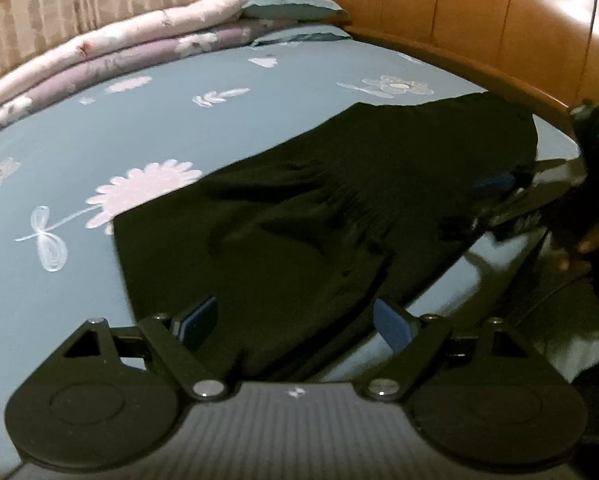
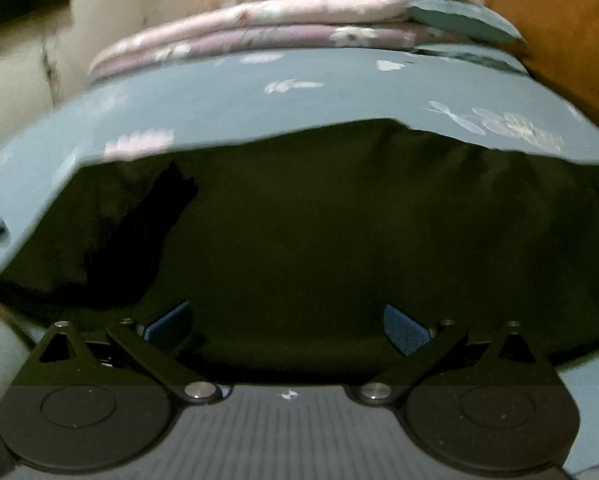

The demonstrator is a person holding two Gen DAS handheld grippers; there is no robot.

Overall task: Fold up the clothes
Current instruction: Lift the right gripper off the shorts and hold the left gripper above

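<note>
Blue floral bedsheet (image 1: pixel 227 128) carries your black garment (image 1: pixel 319 208), spread flat beside the wooden headboard (image 1: pixel 519 28). Your left tool (image 1: pixel 295 320) stands apart over its near edge; your right tool (image 2: pixel 287 326) also gapes, clamping nothing. Folds are lost in the dark cloth.
</note>
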